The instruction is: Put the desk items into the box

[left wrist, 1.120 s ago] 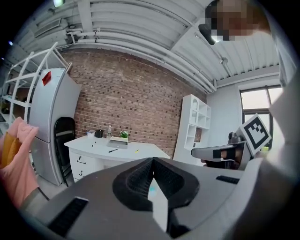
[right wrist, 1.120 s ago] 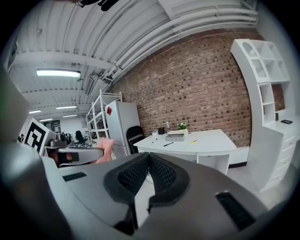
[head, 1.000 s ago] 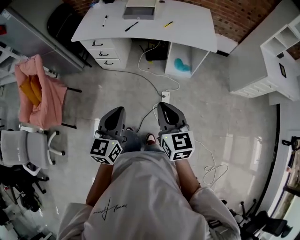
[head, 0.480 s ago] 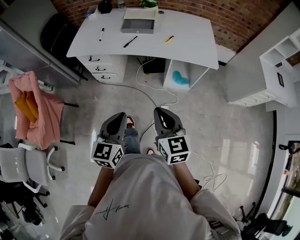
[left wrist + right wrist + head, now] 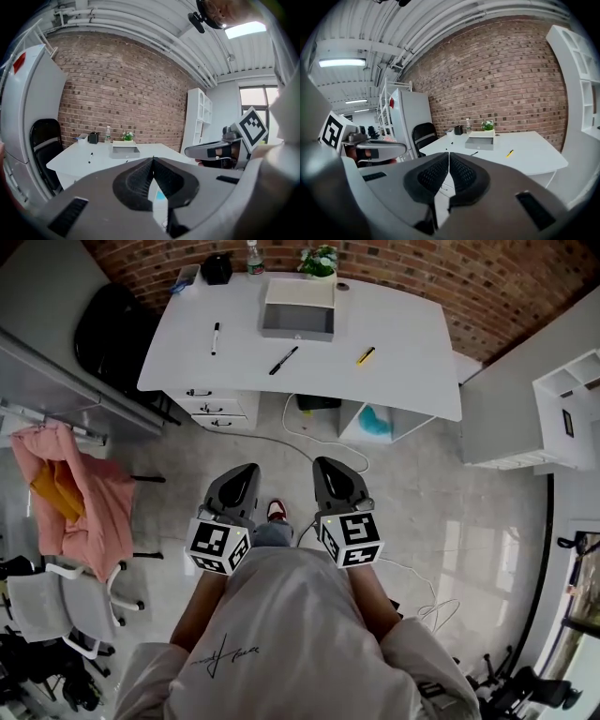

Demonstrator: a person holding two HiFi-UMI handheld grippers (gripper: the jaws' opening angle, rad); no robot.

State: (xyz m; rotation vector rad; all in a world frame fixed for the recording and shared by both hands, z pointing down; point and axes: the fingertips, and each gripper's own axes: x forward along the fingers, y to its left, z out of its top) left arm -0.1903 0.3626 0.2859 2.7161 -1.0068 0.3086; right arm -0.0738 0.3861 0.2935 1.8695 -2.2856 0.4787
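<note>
A white desk [image 5: 403, 343] stands ahead against the brick wall. On it lie a grey open box [image 5: 298, 320], a black marker [image 5: 215, 337], a black pen [image 5: 283, 360] and a yellow pen [image 5: 366, 355]. My left gripper [image 5: 248, 471] and right gripper [image 5: 328, 466] are held side by side over the floor, well short of the desk. Both are shut with nothing between the jaws. The left gripper view shows the closed left gripper [image 5: 153, 161] with the box [image 5: 125, 150] far beyond. In the right gripper view, the right gripper [image 5: 449, 157] points toward the box [image 5: 482, 142] and yellow pen [image 5: 509, 153].
A plant [image 5: 319, 259], a bottle [image 5: 253, 254] and a black holder [image 5: 217, 266] stand at the desk's back edge. A black chair [image 5: 117, 320] stands left of the desk, a pink-draped chair [image 5: 70, 493] further left. A cable [image 5: 309, 427] runs across the floor. White shelving [image 5: 562, 399] stands at the right.
The desk has come lower and fuller into the head view as the person walks toward it. Both grippers stay shut and side by side.
</note>
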